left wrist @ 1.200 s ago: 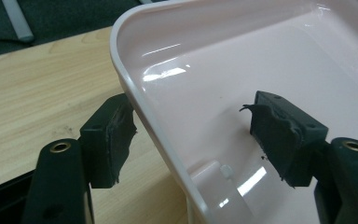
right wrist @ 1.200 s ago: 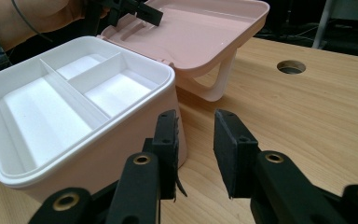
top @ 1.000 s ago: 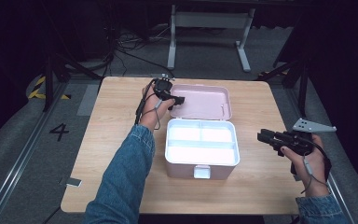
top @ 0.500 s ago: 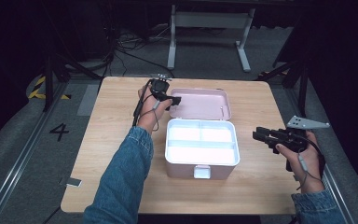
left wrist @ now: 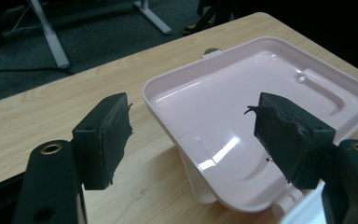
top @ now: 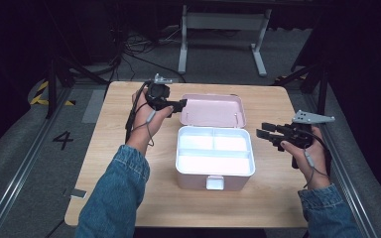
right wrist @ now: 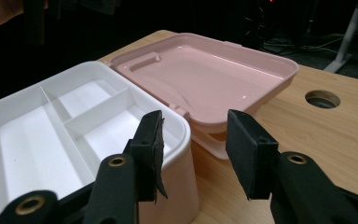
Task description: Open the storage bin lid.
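A pink box (top: 215, 174) stands in the middle of the wooden table (top: 268, 198) with its lid (top: 213, 110) folded back flat. Inside it lies a white divided tray (top: 215, 153), empty. My left gripper (top: 177, 105) hovers at the lid's left edge, and its jaws have just been opening. In the left gripper view it (left wrist: 193, 133) stands open with nothing between its pads and the lid (left wrist: 261, 107) beyond them. My right gripper (top: 264, 131) is right of the box, apart from it. Its jaws (right wrist: 193, 149) have just been opening around empty air, near the tray's corner (right wrist: 177, 128).
A white latch (top: 215, 182) sits on the box front. The table has a round hole (right wrist: 322, 99) near the lid. Behind the table stands a grey metal frame (top: 223, 29). The floor at the left bears a "4" (top: 63, 139).
The left gripper has lifted away from the lid's left edge and its jaws have spread. The right gripper has moved left toward the box and its jaws have spread.
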